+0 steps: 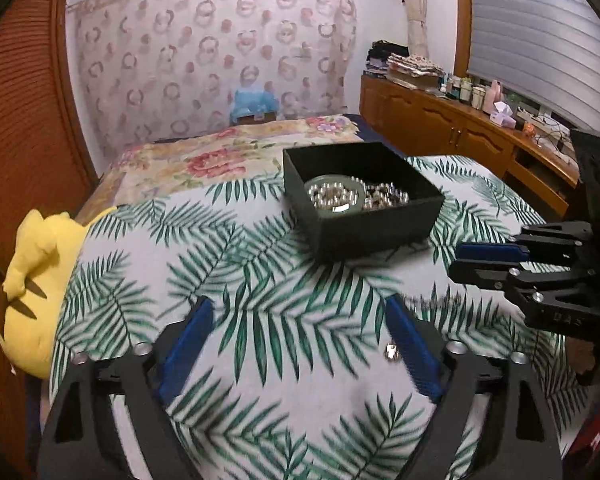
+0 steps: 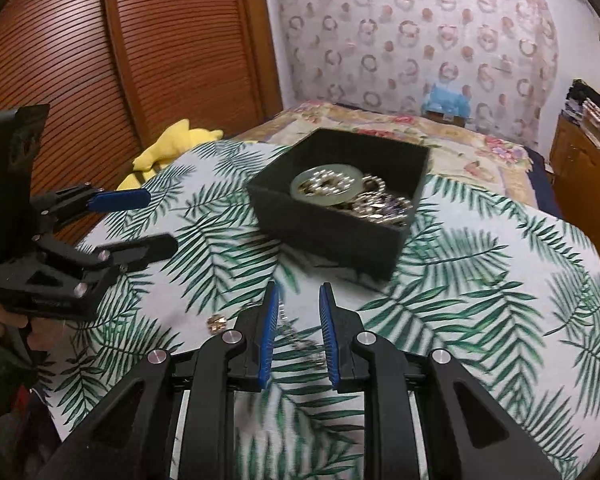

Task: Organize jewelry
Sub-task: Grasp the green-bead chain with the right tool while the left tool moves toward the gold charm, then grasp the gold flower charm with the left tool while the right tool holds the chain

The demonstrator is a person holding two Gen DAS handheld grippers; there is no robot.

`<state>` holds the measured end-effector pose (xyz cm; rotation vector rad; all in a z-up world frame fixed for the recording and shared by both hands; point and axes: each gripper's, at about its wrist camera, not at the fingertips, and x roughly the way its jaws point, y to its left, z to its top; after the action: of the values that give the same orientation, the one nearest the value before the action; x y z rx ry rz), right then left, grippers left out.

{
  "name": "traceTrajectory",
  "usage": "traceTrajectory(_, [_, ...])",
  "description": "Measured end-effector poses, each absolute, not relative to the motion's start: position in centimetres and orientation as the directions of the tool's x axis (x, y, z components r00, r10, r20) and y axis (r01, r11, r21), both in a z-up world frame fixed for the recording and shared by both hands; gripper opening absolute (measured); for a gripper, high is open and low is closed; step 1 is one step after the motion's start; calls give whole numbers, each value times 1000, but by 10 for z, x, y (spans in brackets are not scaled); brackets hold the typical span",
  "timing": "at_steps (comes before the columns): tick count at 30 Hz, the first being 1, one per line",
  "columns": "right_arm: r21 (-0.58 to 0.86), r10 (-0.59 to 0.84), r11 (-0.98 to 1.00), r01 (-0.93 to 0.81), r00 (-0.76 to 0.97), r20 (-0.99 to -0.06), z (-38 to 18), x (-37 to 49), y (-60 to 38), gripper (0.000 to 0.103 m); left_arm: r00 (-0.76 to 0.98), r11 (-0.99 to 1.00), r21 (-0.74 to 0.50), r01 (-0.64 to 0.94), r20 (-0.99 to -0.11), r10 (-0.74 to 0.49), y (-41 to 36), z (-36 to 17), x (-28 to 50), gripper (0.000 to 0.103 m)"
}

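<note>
A black open box (image 1: 374, 216) (image 2: 332, 236) stands on the leaf-print cloth and holds a pale green bangle (image 2: 327, 185) and several silver bead pieces (image 1: 384, 195). A thin silver chain (image 2: 296, 334) lies on the cloth between the fingers of my right gripper (image 2: 299, 312), whose jaws stand a little apart around it. A small gold piece (image 1: 392, 351) (image 2: 217, 323) lies on the cloth beside my left gripper's right finger. My left gripper (image 1: 300, 316) is wide open and empty. It also shows in the right wrist view (image 2: 156, 224), and the right gripper shows in the left wrist view (image 1: 458, 260).
A yellow plush toy (image 1: 36, 280) (image 2: 172, 144) lies at the cloth's left edge. A floral bedspread (image 1: 204, 160) lies behind the box. A wooden slatted wardrobe (image 2: 120, 60) is on the left, and a wooden dresser (image 1: 460, 128) with bottles is on the right.
</note>
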<state>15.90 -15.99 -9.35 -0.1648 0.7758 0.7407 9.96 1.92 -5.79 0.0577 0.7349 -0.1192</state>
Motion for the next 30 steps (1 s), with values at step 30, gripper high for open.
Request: traceTrajectory(30, [-6,424,719,-695,446,-789,-120,160,-107,7,705,994,-43,97,-702,-99,33,-83,75,88])
